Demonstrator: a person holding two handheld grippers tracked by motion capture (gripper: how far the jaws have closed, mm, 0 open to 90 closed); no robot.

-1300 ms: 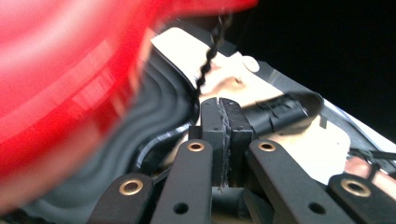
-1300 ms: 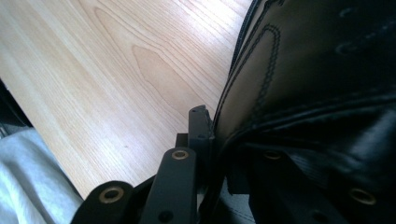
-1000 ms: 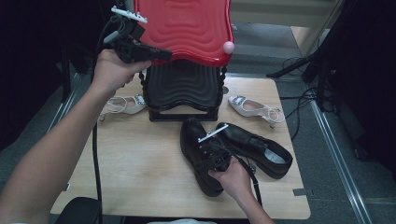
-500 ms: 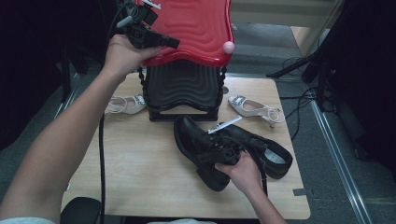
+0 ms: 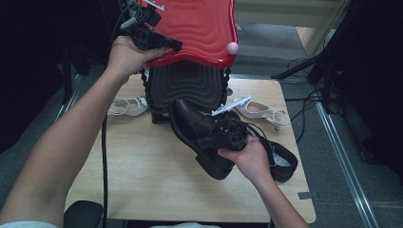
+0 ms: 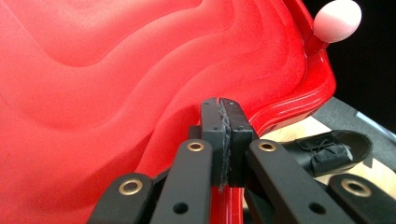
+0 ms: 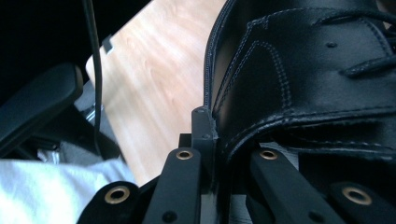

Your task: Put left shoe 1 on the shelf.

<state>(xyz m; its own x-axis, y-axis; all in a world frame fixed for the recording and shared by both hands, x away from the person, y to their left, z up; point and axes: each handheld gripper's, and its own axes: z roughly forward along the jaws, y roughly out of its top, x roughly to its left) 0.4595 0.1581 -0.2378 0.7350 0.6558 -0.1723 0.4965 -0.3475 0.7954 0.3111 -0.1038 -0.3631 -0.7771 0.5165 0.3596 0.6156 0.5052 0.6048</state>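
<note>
So the left gripper [image 5: 173,46] pinches the glossy red wavy plastic lid [image 5: 204,28] up at the far side, letting the right gripper [image 5: 209,142], clamped on the black leather lace-up shoe [image 5: 195,130], bring it toward the black ribbed box [image 5: 187,85].

The red lid [image 5: 199,28] runs off the high view's top edge, and below it the black case [image 5: 187,88] is partly hidden. The held black shoe [image 5: 199,130] covers part of the second shoe [image 5: 280,159]. Behind the case, the pale sandal [image 5: 126,107] is half concealed.
</note>
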